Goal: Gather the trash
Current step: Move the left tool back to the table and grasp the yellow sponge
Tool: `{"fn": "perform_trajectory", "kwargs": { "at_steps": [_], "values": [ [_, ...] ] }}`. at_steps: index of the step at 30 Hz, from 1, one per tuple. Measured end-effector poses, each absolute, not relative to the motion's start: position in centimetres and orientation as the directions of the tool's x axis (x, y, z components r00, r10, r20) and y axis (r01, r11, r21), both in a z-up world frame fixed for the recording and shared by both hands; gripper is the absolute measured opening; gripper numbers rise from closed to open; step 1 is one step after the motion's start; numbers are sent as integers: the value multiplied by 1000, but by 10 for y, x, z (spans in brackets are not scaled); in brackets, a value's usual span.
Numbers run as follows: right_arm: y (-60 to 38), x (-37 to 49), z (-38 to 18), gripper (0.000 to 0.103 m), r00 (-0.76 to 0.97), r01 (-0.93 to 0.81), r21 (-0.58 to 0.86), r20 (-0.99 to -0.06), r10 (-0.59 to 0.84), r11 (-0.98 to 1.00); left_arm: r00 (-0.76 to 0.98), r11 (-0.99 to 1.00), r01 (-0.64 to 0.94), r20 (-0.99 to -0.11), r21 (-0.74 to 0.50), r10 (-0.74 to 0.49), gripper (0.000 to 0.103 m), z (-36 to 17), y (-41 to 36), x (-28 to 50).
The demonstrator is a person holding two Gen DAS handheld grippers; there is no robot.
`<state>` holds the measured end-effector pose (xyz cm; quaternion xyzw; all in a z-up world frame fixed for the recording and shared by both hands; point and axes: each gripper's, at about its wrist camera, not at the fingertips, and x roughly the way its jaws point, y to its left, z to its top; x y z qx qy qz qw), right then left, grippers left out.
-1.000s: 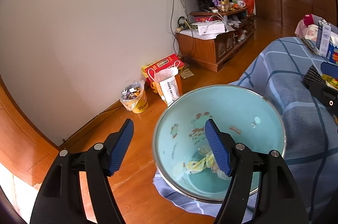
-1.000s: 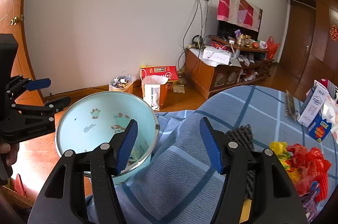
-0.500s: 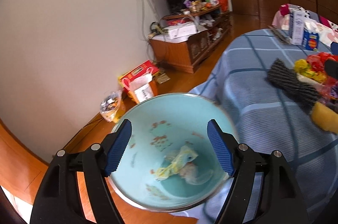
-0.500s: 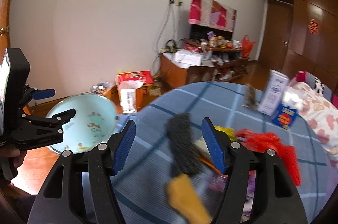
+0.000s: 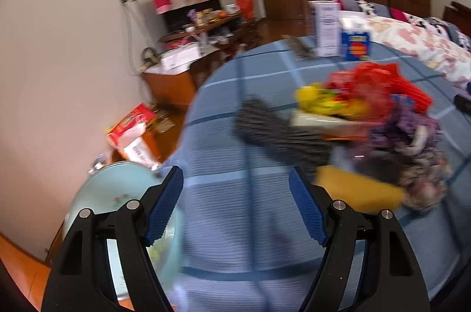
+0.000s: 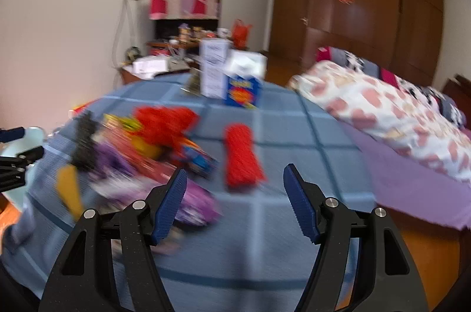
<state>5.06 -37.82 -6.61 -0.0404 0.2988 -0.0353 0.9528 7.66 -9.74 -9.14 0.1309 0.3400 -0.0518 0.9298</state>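
Round enamel basin (image 5: 117,188) now lower-left, crinkly wrappers (image 5: 353,94) centred, ribbed blue cloth (image 5: 250,194)

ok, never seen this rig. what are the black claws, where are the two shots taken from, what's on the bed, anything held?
No robot: a person carries a handheld two-finger gripper in each hand, each with a fisheye camera looking along its fingers. The left view shows the left gripper, the right view the right gripper. Both stand open with nothing between the blue pads; the right jaws have just been opening. On the blue checked bedspread lies a blurred heap of wrappers, a separate red packet and two cartons. A pale blue basin sits at the bed's edge.
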Motion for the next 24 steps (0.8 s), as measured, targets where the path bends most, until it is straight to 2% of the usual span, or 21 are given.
{"fn": "perform_trajectory", "kwargs": {
  "at_steps": [3,8,11,16,24],
  "values": [
    [-388,43,-76,68,808,69,-109,-577,-120,992,752,956,225,-657,188,-47,77,-95,-124,69],
    [-410,27,-87,68,807,108,-81,-575,-135,991,741,948,272,-665,166,-97,91,-98,-158,58],
    [-415,21,-90,69,810,120,-58,-571,-132,991,739,939,292,-666,182,-101,95,-101,-172,51],
    [-415,23,-95,70,808,114,-42,-577,-117,993,715,924,316,-695,216,-82,96,-117,-182,50],
    [-411,23,-92,71,814,105,-28,-571,-103,994,722,924,290,-690,249,-41,98,-114,-135,58]
  ]
}}
